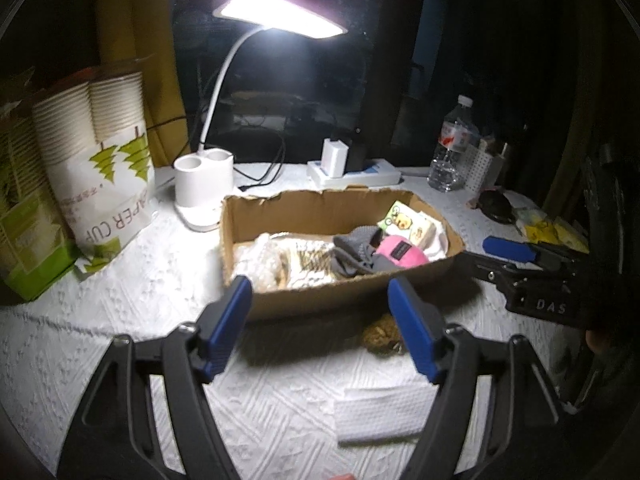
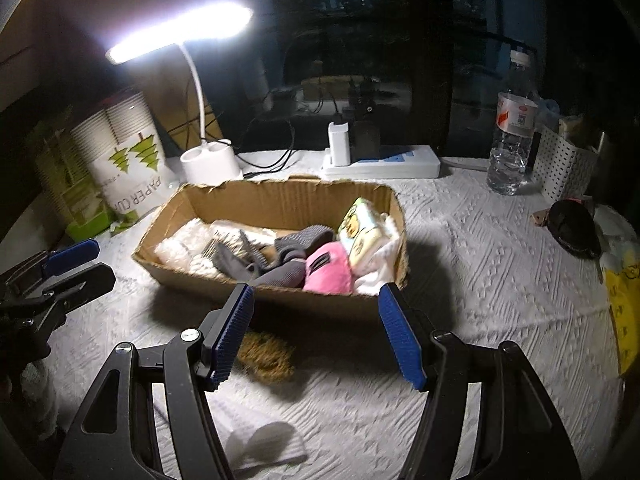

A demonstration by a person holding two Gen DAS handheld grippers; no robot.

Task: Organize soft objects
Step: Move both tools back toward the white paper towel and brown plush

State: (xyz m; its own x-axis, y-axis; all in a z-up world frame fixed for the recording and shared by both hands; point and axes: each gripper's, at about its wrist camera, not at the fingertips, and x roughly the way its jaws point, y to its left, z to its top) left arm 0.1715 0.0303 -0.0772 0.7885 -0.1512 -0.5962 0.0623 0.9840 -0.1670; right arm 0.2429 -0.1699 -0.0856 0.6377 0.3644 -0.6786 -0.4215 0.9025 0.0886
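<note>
A cardboard box (image 1: 280,208) (image 2: 280,200) stands mid-table holding soft things: a pink plush (image 1: 400,254) (image 2: 330,268), grey socks (image 1: 354,254) (image 2: 276,258), a white knit cloth (image 1: 276,260) (image 2: 188,240) and a cartoon tissue pack (image 1: 408,224) (image 2: 360,228). A brown fuzzy object (image 1: 380,334) (image 2: 266,356) lies on the cloth before the box. A folded white cloth (image 1: 384,412) (image 2: 264,446) lies nearer. My left gripper (image 1: 320,332) is open and empty above the table. My right gripper (image 2: 316,336) is open and empty, hovering above the table just right of the brown object.
A lit desk lamp (image 1: 204,184) (image 2: 212,164) and a paper cup pack (image 1: 104,160) (image 2: 128,160) stand at back left. A power strip (image 1: 354,172) (image 2: 380,164), water bottle (image 1: 452,148) (image 2: 512,128), white basket (image 2: 564,168) and dark pouch (image 2: 574,228) are at right.
</note>
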